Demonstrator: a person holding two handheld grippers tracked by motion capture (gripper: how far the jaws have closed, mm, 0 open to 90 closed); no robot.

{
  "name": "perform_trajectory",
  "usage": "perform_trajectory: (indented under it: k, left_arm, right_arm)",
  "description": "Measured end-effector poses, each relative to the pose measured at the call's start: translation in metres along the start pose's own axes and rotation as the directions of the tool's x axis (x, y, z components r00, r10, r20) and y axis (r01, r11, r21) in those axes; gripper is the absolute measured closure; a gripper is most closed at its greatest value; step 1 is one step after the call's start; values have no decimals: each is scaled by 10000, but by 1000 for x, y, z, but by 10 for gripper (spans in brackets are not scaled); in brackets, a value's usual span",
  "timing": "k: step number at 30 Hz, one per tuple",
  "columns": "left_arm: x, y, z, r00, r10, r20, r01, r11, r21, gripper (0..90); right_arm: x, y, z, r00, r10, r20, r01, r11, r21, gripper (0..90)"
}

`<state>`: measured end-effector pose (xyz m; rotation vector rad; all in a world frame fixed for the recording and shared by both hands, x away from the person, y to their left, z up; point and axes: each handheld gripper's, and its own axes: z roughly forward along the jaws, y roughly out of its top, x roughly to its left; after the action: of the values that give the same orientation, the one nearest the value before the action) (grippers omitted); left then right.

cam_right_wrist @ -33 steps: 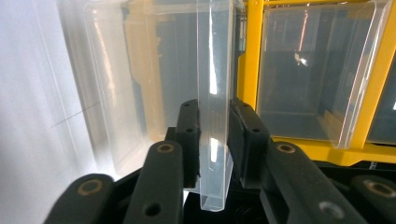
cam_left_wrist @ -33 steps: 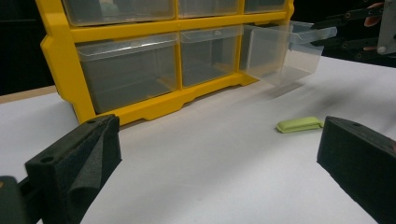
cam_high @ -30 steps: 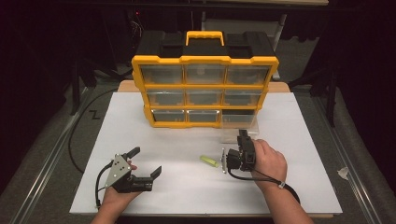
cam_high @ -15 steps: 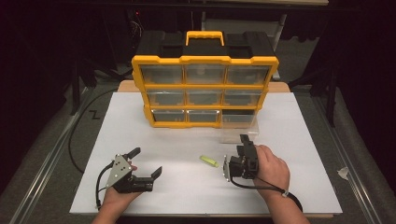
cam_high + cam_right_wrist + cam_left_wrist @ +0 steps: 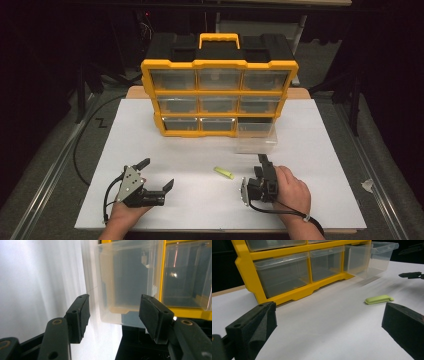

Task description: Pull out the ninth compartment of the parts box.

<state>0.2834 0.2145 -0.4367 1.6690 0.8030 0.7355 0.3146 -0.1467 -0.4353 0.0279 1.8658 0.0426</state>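
A white table (image 5: 320,150) stands on grey floor (image 5: 45,165), the room behind dark.

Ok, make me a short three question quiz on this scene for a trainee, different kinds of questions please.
1. True or false: the green clip lies on the white sheet between the two grippers.
2. Which drawer of the yellow organizer is pulled out? A top left, B middle, C bottom right.
3. Fill in: the jaws of the left gripper stand ____.

Key: 1 true. 2 C, the clear drawer in front of the right gripper. 3 open.
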Motion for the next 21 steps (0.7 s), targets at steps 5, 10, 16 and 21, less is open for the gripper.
perform_trajectory:
  k: [5, 10, 16, 21]
  left_arm:
    - [2, -1, -1, 9990, 325, -311, -317, 9992, 253, 3]
    - [5, -1, -1, 9990, 154, -413, -141, 9994, 311, 3]
    - [11, -2, -4, 9974, -70, -713, 88, 9996, 252, 2]
    - [18, -4, -7, 9953, -442, -862, 464, 9987, 232, 3]
  right_arm:
    - [5, -5, -5, 9997, 140, -217, -141, 9999, -53, 436]
    - [3, -7, -8, 9997, 228, -108, -230, 9996, -142, 427]
    - [1, -13, -7, 9973, 475, -569, -473, 9989, 43, 377]
    - [-2, -15, -5, 9980, 281, -563, -289, 9995, -127, 333]
